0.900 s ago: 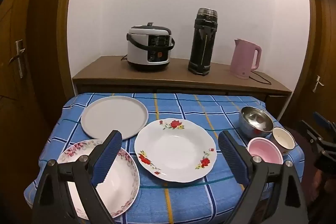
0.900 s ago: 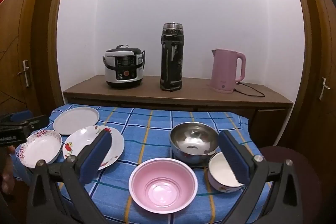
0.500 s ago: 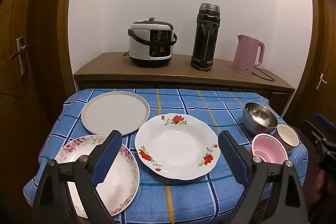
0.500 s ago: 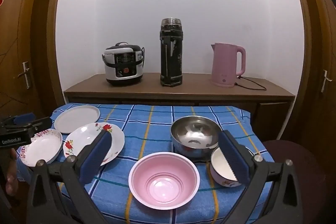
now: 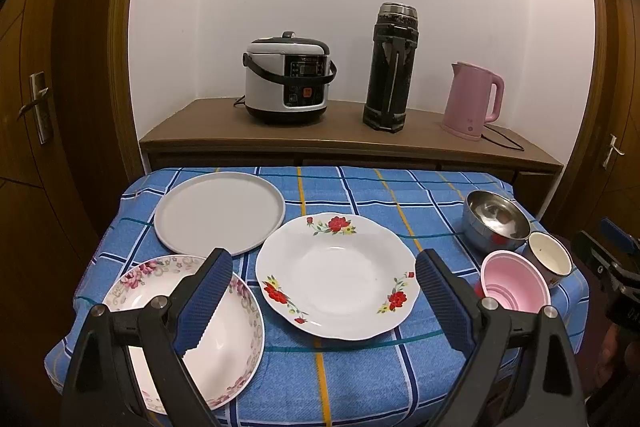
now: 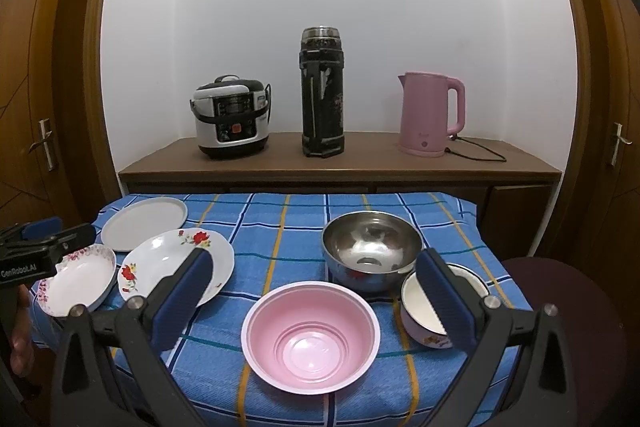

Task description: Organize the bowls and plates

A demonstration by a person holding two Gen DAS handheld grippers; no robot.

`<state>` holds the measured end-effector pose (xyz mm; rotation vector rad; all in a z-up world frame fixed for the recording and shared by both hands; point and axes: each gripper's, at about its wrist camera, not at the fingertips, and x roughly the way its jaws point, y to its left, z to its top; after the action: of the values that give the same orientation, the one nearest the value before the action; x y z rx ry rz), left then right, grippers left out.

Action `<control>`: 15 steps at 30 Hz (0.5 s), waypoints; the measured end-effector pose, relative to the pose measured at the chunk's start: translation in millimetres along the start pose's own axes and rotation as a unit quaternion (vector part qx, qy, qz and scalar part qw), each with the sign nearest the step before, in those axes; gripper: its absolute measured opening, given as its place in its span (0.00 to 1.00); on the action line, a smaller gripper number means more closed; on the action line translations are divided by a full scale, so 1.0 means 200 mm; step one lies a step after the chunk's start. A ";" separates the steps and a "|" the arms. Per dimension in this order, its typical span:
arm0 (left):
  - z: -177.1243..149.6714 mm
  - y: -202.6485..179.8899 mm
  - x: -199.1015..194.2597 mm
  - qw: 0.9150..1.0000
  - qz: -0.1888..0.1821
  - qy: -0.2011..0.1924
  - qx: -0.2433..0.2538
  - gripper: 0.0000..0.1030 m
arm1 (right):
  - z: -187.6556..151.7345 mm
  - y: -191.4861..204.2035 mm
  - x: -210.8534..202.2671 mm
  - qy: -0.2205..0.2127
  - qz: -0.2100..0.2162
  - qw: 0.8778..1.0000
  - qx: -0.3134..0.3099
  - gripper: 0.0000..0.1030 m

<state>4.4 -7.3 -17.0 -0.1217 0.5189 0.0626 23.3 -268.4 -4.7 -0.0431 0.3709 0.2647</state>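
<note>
Three plates and three bowls lie on a checked-cloth worktop [image 5: 352,187], both grippers hovering with fingers spread and empty.

In the left wrist view the left gripper [image 5: 324,297] frames a scalloped red-flower plate [image 5: 336,275] at centre; a plain grey plate [image 5: 219,213] lies upper left, and a pink-flower plate [image 5: 224,339], lower left, is partly hidden by a finger. In the right wrist view the right gripper [image 6: 314,297] frames a ribbed pink bowl [image 6: 311,343] at lower centre; a shiny steel bowl [image 6: 372,251] sits above it, and a small enamel bowl [image 6: 420,311], right, is half hidden. Cooker [image 6: 231,117], flask [image 6: 322,115] and pink kettle [image 6: 430,115] line the shelf behind.
</note>
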 end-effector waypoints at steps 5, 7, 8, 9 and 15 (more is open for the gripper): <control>0.00 0.00 0.00 1.000 0.000 0.001 0.001 0.92 | 0.00 0.00 0.00 0.000 -0.002 1.000 0.001 1.00; 0.00 -0.01 0.00 1.000 0.000 0.001 0.001 0.92 | -0.01 0.00 0.00 0.001 -0.002 1.000 0.002 1.00; 0.00 -0.01 0.00 1.000 0.000 0.001 0.001 0.92 | -0.01 0.00 0.00 0.001 -0.004 1.000 0.002 1.00; 0.00 -0.01 0.00 1.000 0.001 0.001 0.001 0.92 | 0.00 0.00 0.00 0.002 -0.003 1.000 0.002 1.00; 0.00 -0.01 0.00 1.000 0.001 0.001 0.002 0.92 | -0.01 0.00 0.00 0.002 -0.002 1.000 0.000 1.00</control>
<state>3.9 -9.5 -17.0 -0.1171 0.5202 0.0635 22.6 -268.3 -6.0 -0.0442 0.3751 0.2609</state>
